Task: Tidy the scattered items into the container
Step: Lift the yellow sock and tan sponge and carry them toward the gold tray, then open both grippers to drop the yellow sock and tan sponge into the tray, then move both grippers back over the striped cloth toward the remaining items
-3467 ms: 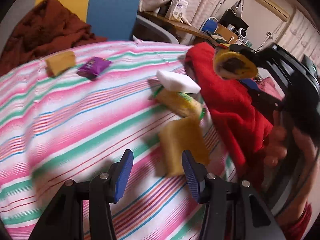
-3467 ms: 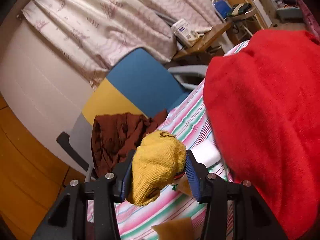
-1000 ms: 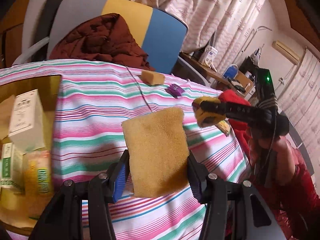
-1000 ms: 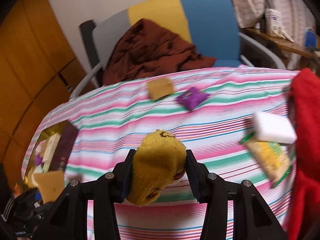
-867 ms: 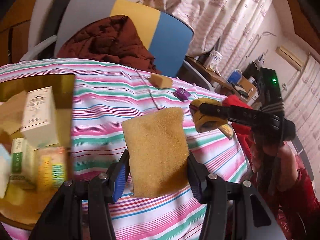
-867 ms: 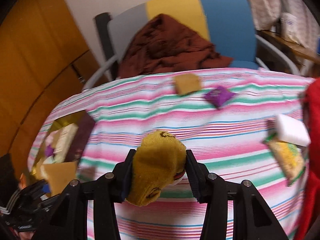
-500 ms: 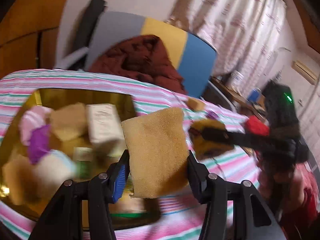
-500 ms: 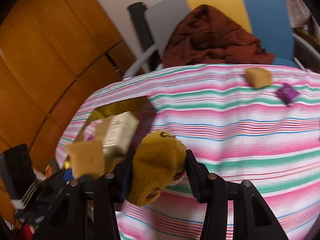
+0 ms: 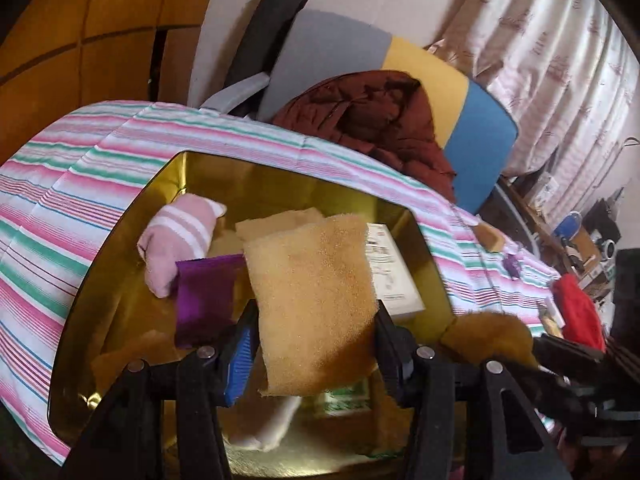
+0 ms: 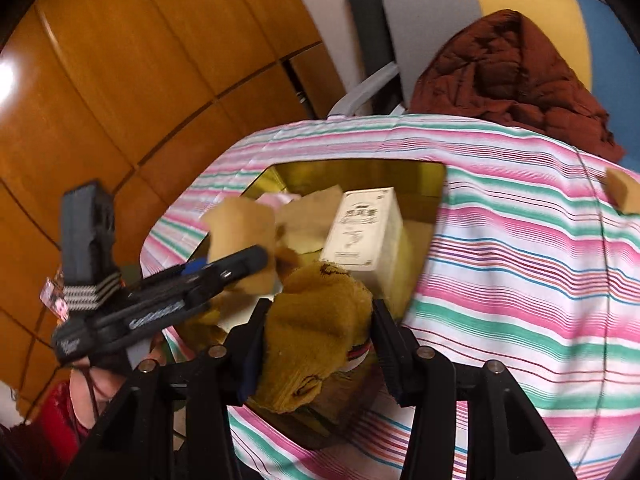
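Sponge (image 9: 312, 296): tan, clamped upright between the pads of the left gripper (image 9: 314, 344), jaws set wide on its two edges. It hangs over the open gold tin (image 9: 120, 248), clear of the contents below.

Sock (image 10: 316, 328): mustard yellow, bunched, with a striped cuff at its lower right, pinched between the pads of the right gripper (image 10: 316, 344). It hangs over the tin's near edge. In the left wrist view the same sock shows blurred at the tin's right corner.

Tin: rectangular, shiny, set on the striped cloth (image 10: 520, 280). Inside lie a pink sock (image 9: 180, 240) at the far left, a purple packet (image 9: 204, 296) just beside it, a white box (image 10: 364, 232) on the right side, further tan sponge pieces, and a green-printed pack under the held sponge. Some contents near the bottom are blurred and cannot be identified.

Outside the tin: a small sponge (image 10: 624, 196) and a small purple packet (image 9: 512, 266) lie on the cloth well to the right. A red cloth (image 9: 576, 316) sits beyond them.

Surroundings: a chair (image 9: 460, 108) in grey, yellow and blue stands behind the cloth, with a brown jacket (image 10: 512, 76) heaped on it. Wooden panels stand to the left, a curtain to the right.
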`<state>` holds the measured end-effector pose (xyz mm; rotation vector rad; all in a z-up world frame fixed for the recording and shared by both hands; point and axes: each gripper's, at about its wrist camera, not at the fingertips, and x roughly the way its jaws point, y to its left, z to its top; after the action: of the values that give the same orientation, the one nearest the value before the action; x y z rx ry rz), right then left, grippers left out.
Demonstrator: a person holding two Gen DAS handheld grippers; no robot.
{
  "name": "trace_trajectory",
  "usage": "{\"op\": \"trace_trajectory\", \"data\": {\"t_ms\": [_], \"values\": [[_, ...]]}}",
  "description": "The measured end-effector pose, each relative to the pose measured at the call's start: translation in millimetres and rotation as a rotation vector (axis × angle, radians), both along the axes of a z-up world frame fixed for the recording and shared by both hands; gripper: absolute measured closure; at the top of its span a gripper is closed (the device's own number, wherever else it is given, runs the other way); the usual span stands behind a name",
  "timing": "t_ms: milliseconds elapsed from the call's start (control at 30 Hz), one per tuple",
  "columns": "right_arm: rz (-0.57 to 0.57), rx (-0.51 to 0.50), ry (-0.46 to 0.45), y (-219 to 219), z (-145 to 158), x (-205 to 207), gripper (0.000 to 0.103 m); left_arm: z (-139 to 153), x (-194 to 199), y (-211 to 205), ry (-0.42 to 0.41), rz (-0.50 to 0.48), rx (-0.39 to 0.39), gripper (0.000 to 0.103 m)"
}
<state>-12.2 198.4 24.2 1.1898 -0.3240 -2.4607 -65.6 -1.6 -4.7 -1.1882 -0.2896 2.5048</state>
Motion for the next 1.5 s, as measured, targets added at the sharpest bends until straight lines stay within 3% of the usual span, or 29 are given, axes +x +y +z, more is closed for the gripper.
{"op": "trace_trajectory", "data": {"t_ms": [67,133,200,300,533,833,1100,1367,1500], "values": [[0.010,0.026,-0.001,-6.7,-3.9,-3.8,0.050,-4.0,-5.2,2.6,-0.021,-0.007,-0.018,0.048],[0.013,0.052,-0.002,-12.1,-6.8,-7.0,0.037,-3.9,-7.0,5.5,-0.026,-0.001,-0.038,0.045],[0.003,0.050,0.002,-12.6,-7.3,-7.2,0.033,-0.5,-4.3,7.9,-0.015,0.006,-0.060,0.042],[-0.008,0.024,0.015,-7.9,-3.1,-4.4,0.032,5.8,0.3,6.3,0.012,0.025,-0.063,0.042],[-0.055,0.002,0.041,10.1,1.9,6.3,0.030,13.9,9.7,-15.1,0.050,0.125,0.016,0.042],[-0.085,-0.038,0.039,25.0,0.8,11.3,0.030,17.4,14.3,-21.3,0.029,0.180,0.034,0.042],[-0.110,-0.037,0.055,38.9,1.6,18.7,0.030,20.5,29.5,3.3,0.029,0.140,0.050,0.042],[-0.185,-0.051,0.047,78.2,-1.6,27.9,0.030,37.3,45.8,61.5,0.082,-0.008,-0.009,0.042],[-0.229,-0.021,0.062,104.2,4.4,35.8,0.030,36.7,50.3,95.3,0.071,-0.099,-0.036,0.042]]}}
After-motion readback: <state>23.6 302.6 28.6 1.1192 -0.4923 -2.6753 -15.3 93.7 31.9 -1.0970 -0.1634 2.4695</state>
